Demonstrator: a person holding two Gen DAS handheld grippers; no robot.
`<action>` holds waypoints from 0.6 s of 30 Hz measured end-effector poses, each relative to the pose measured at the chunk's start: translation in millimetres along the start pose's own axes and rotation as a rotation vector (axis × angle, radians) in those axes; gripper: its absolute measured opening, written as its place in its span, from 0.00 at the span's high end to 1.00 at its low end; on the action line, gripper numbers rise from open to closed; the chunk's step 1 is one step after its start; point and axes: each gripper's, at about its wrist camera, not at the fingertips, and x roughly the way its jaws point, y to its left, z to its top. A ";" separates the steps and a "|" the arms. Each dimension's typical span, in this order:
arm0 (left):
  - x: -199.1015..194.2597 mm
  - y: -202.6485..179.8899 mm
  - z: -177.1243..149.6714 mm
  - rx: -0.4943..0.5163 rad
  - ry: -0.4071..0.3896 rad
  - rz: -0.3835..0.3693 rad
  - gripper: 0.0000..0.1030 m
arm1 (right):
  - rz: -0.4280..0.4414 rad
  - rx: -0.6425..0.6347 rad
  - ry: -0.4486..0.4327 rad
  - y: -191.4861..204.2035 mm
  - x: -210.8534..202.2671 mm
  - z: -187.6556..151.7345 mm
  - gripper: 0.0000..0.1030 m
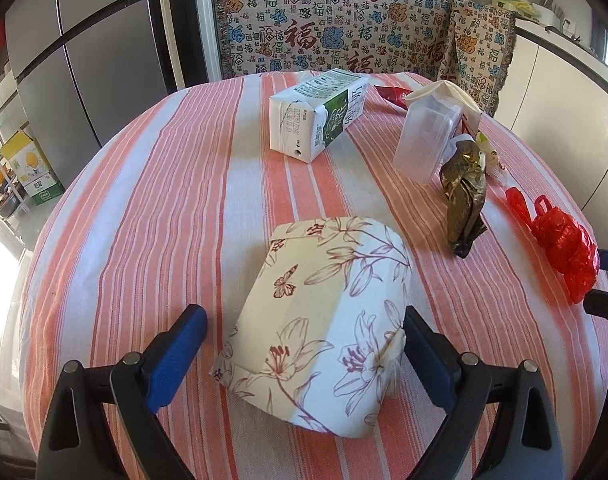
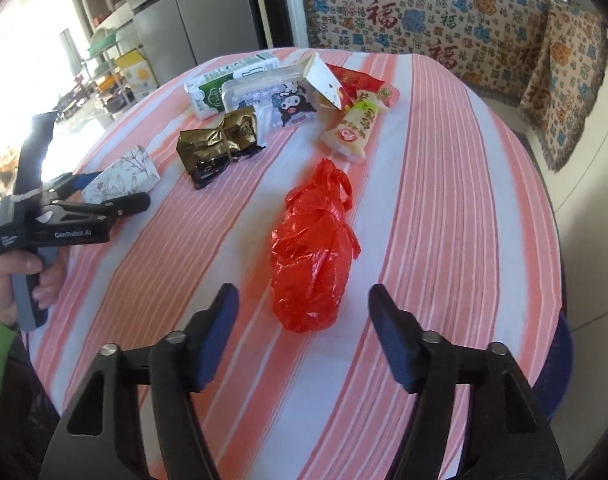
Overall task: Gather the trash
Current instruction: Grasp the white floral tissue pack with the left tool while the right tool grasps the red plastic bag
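Observation:
A floral paper box (image 1: 323, 320) lies on the striped tablecloth between the open fingers of my left gripper (image 1: 304, 332); it also shows in the right wrist view (image 2: 124, 176). My right gripper (image 2: 304, 304) is open, with a crumpled red plastic bag (image 2: 311, 248) just ahead between its fingers; the bag also shows in the left wrist view (image 1: 559, 240). Farther back lie a milk carton (image 1: 315, 112), a clear plastic box (image 1: 427, 136) and a dark gold wrapper (image 1: 463, 196).
A yellow snack packet (image 2: 351, 128), a red wrapper (image 2: 351, 80) and a white torn carton (image 2: 323, 80) lie at the far side of the round table (image 1: 152, 184). A patterned sofa cover (image 1: 335, 24) stands behind. A refrigerator (image 1: 84, 60) is at the left.

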 end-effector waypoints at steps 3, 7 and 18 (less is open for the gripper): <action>-8.2 3.6 -5.1 0.049 0.015 -0.077 0.06 | -0.005 -0.010 0.013 -1.4 -11.4 5.3 0.21; -34.3 12.0 -7.1 0.043 -0.020 -0.177 0.06 | -0.007 -0.014 0.020 -4.4 -21.4 15.8 0.15; -11.7 -10.2 16.2 0.173 0.081 -0.120 0.07 | 0.014 -0.019 0.165 14.9 25.3 48.3 0.16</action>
